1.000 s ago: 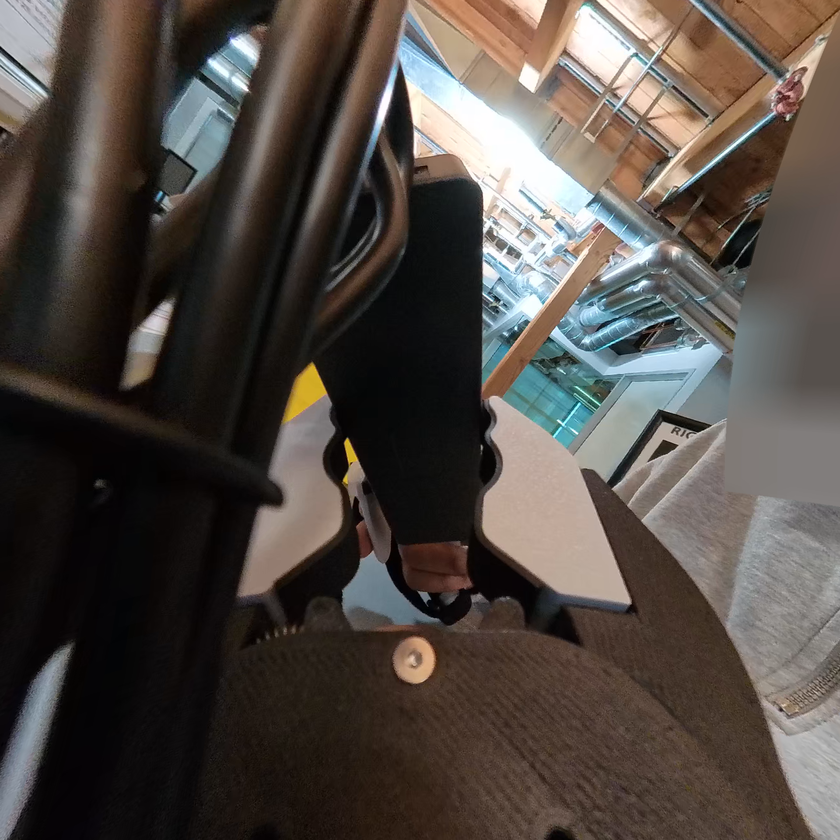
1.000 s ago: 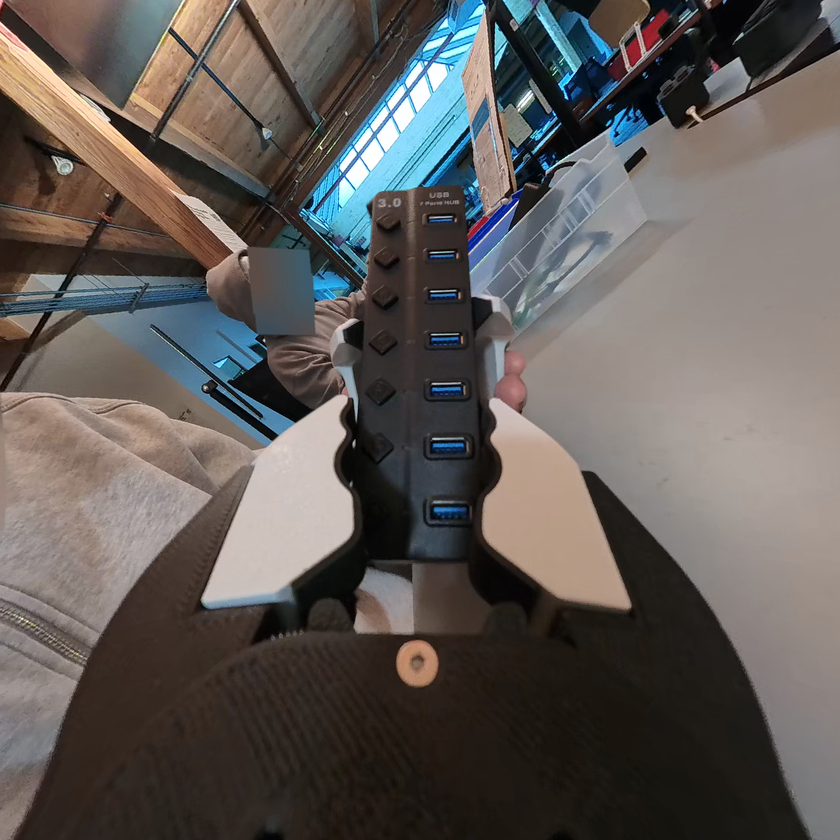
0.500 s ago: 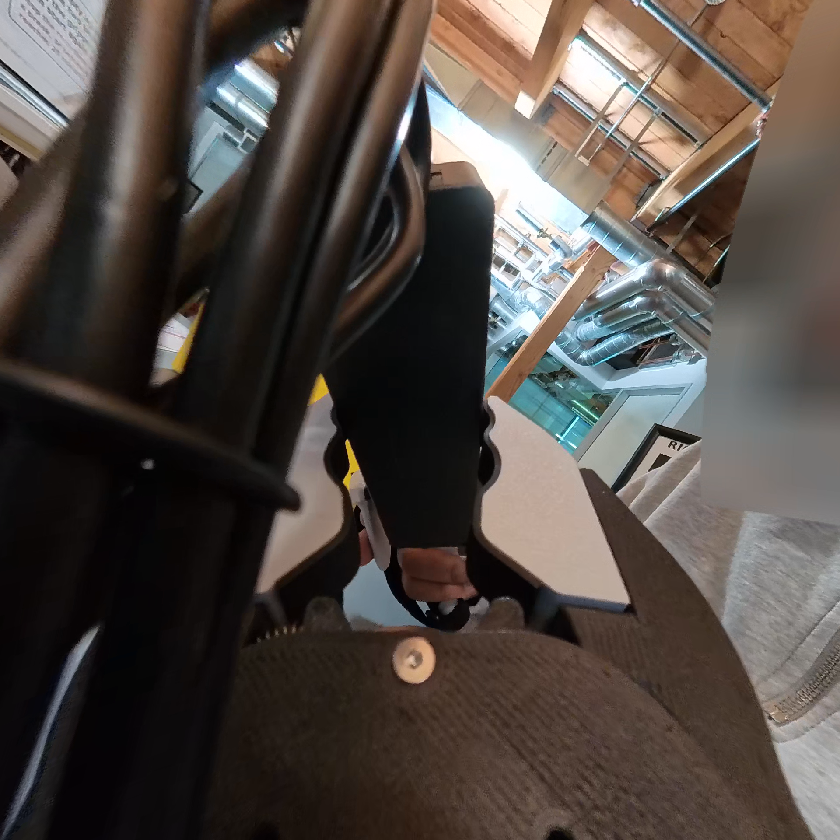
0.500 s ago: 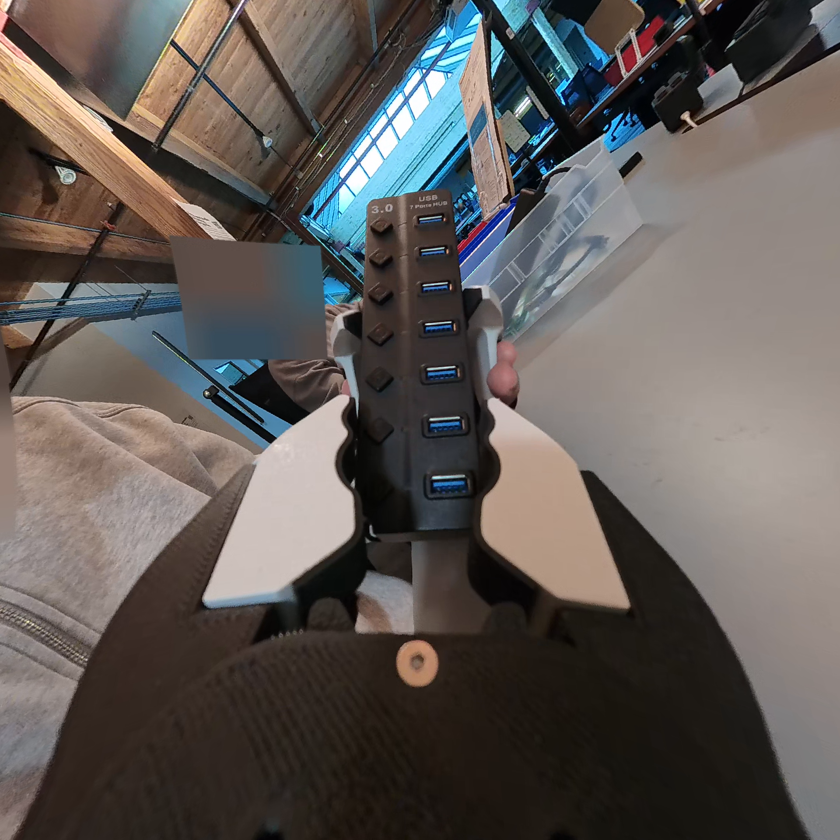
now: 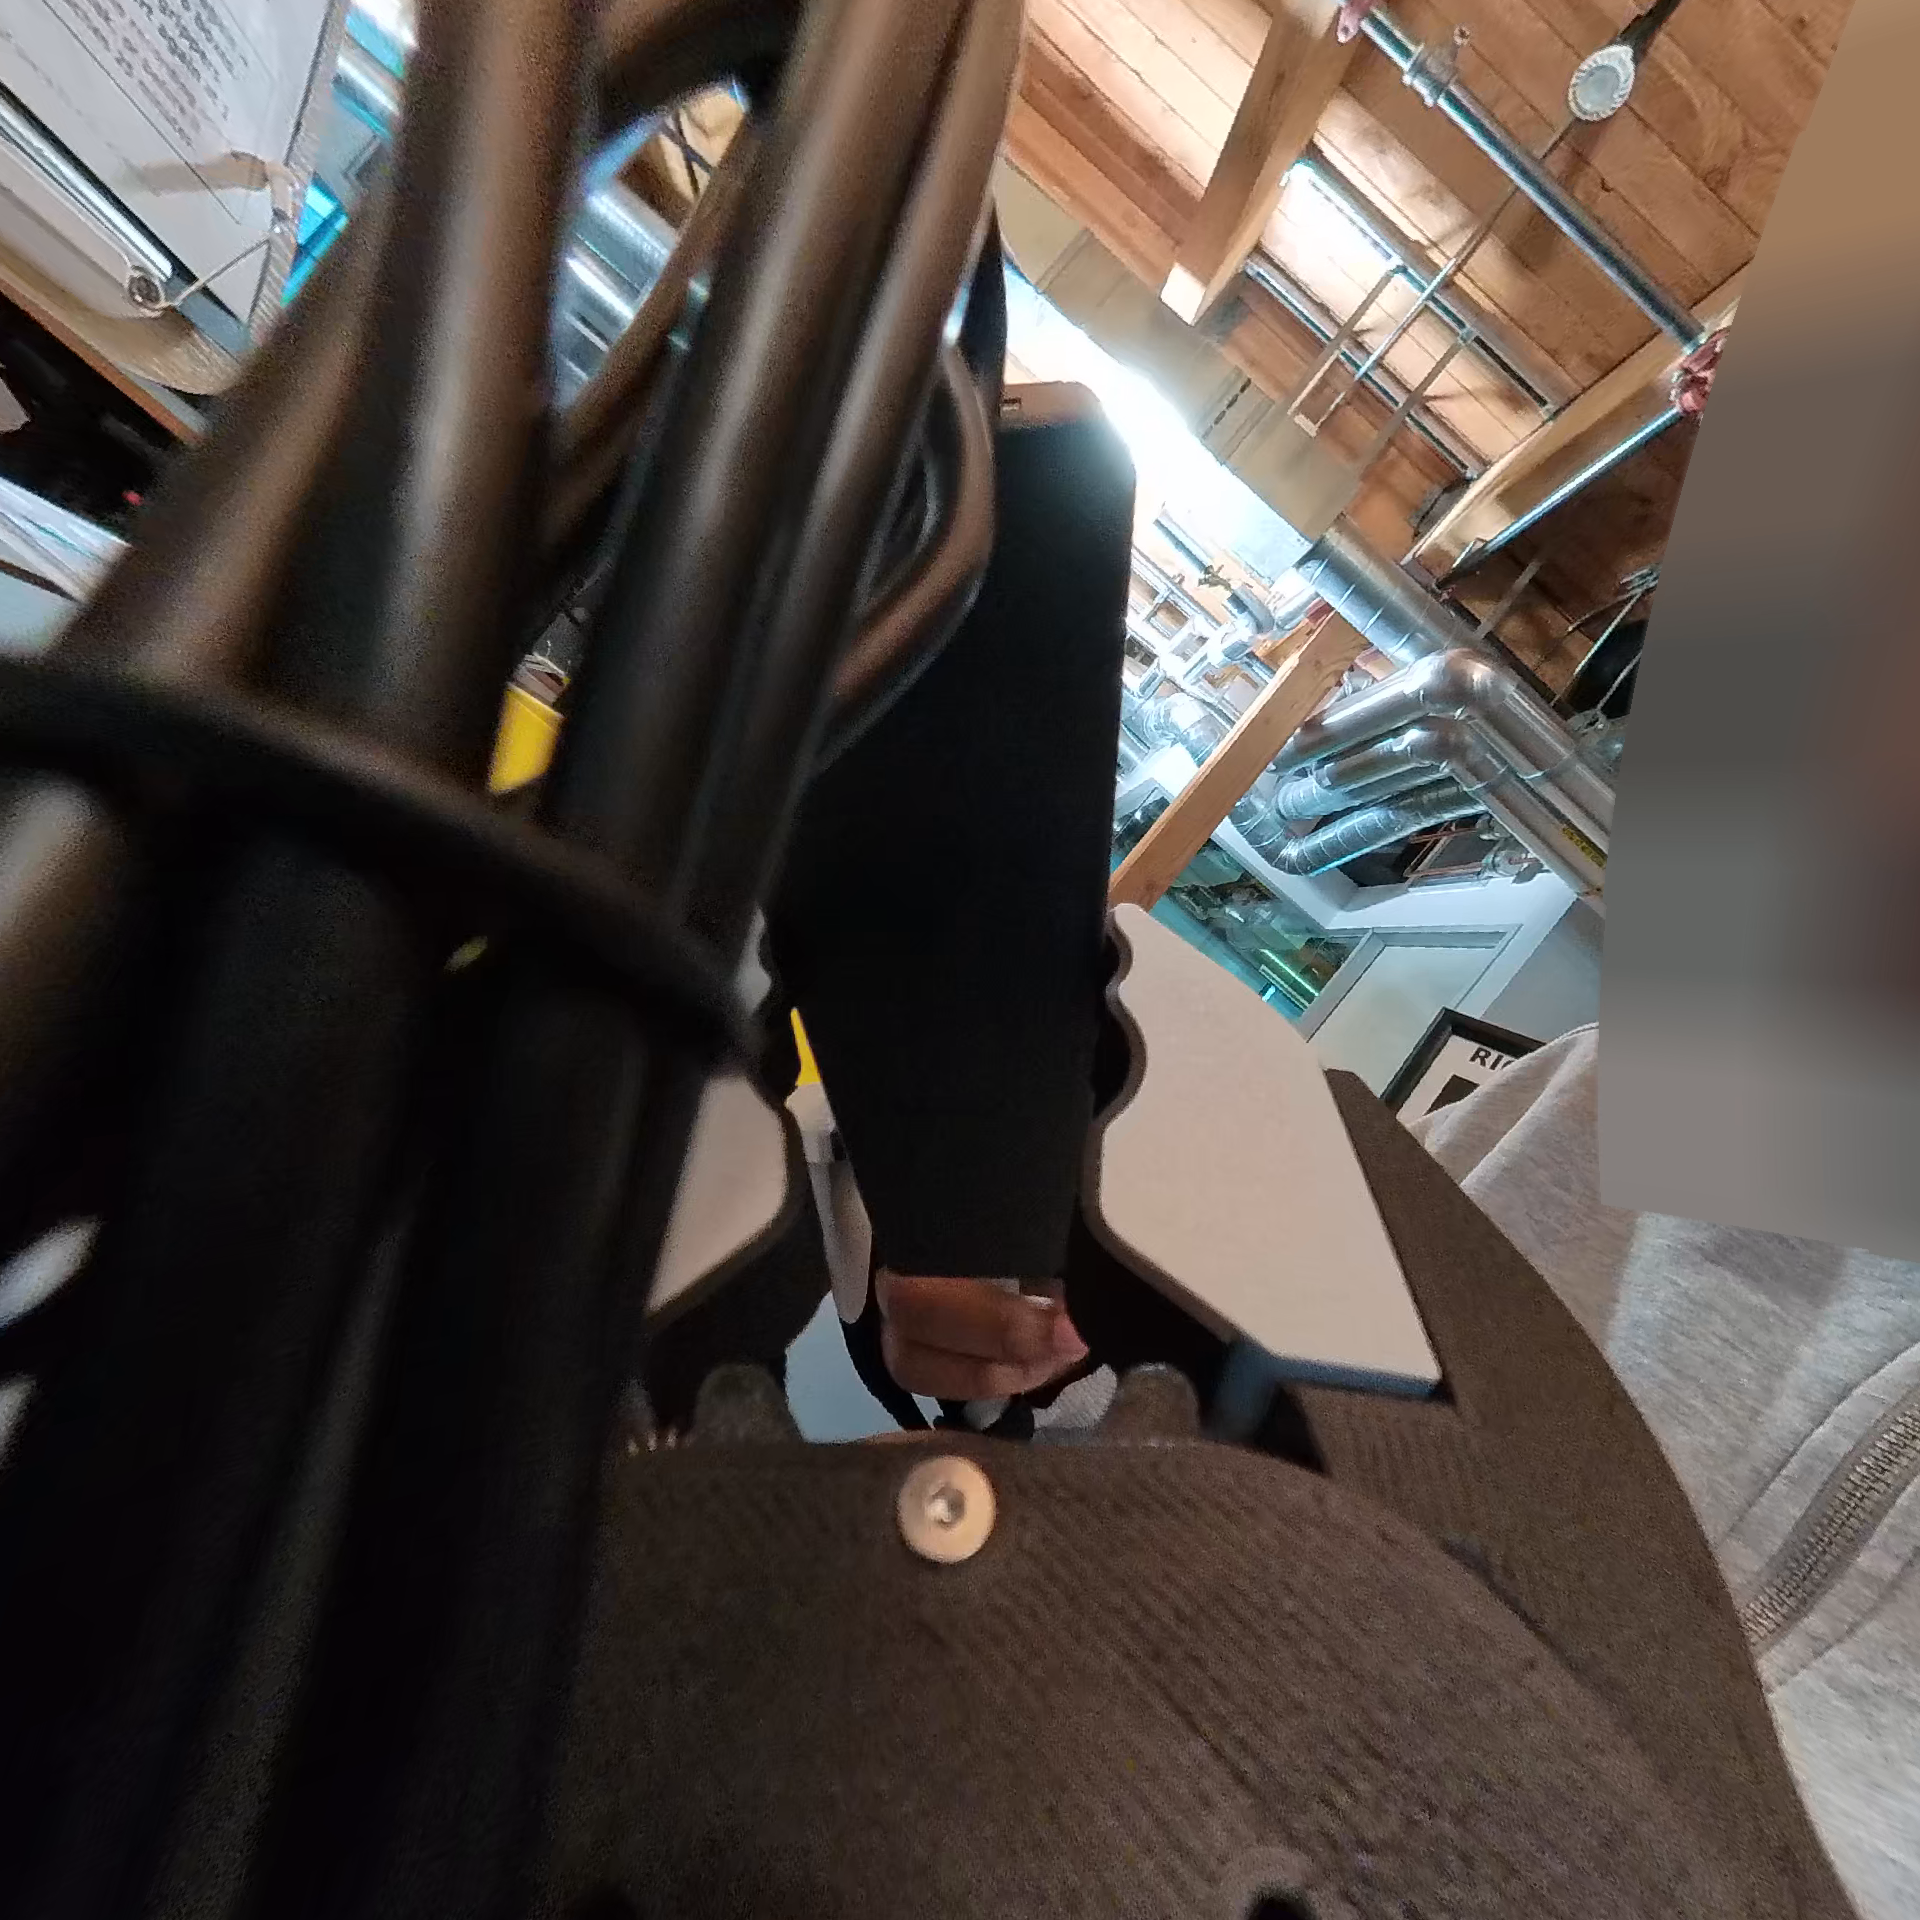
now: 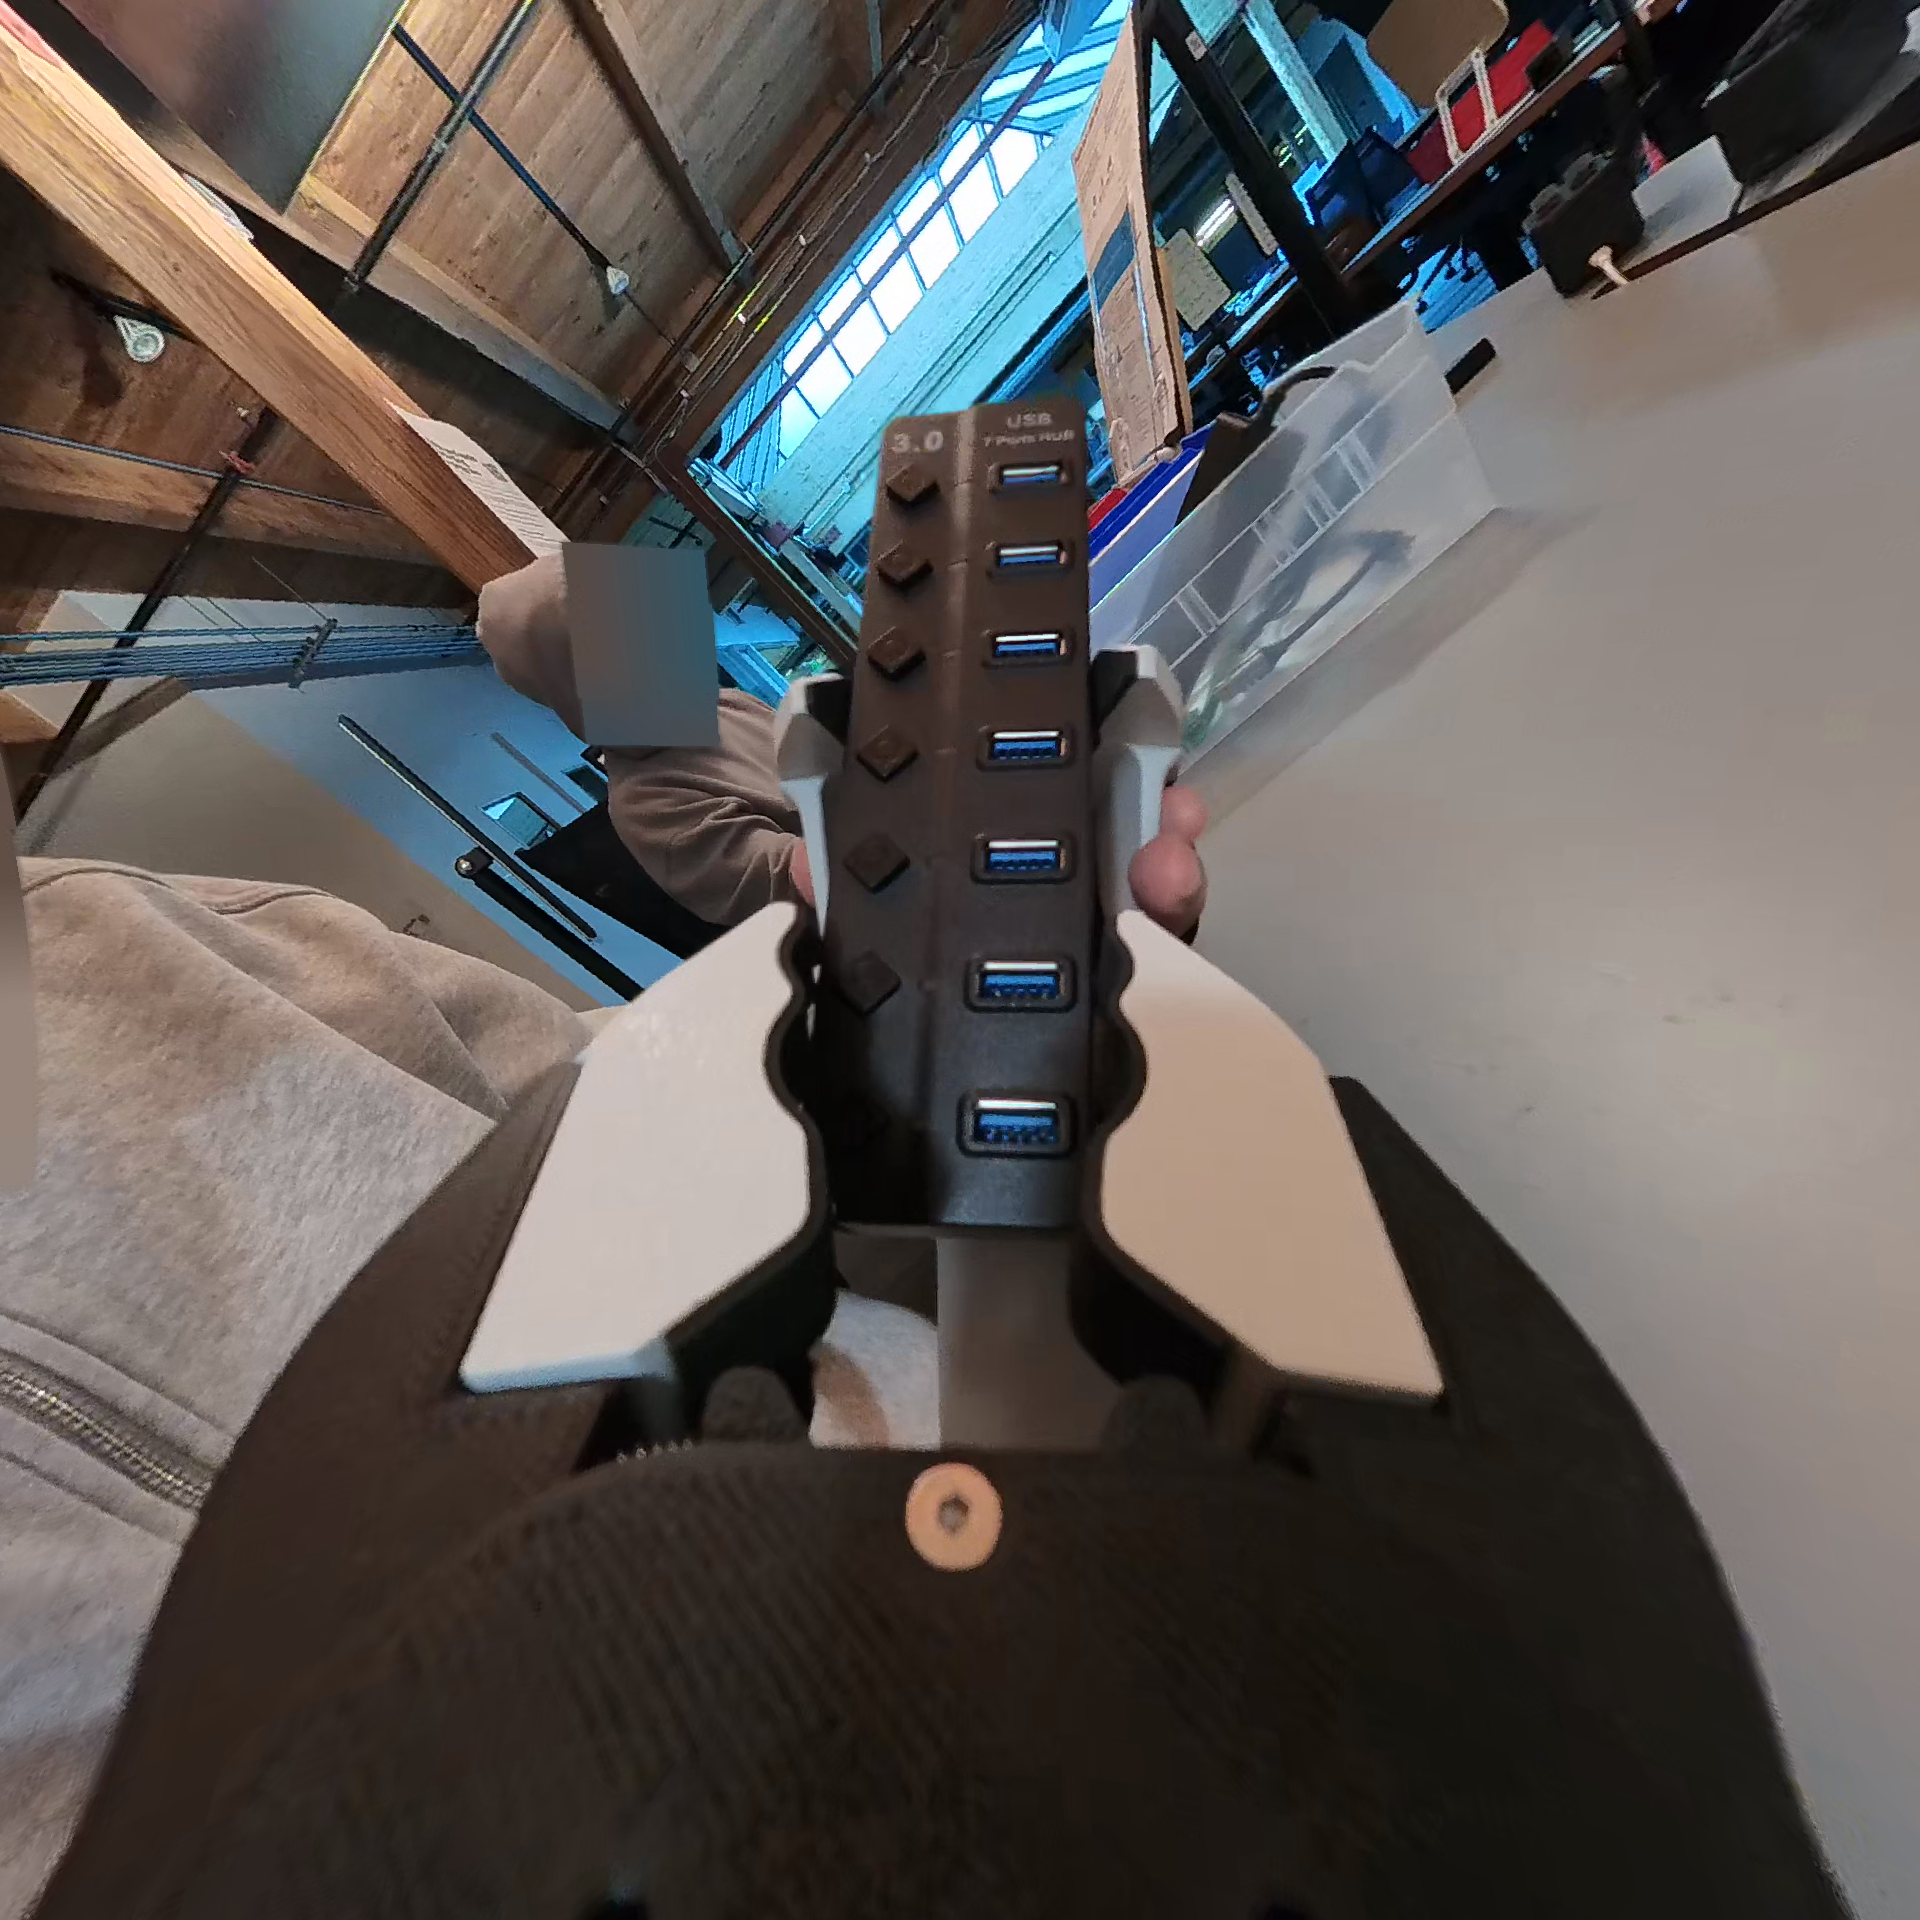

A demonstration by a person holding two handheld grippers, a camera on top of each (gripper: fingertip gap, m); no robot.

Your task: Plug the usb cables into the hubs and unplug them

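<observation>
Black cables (image 5: 416, 727) crowding hub's (image 5: 966, 831) left side

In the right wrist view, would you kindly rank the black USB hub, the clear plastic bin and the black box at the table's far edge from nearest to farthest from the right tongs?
1. Black USB hub: clamped between the right tongs.
2. Clear plastic bin: on the table, beyond and right of the hub.
3. Black box: far table edge, upper right.
</observation>
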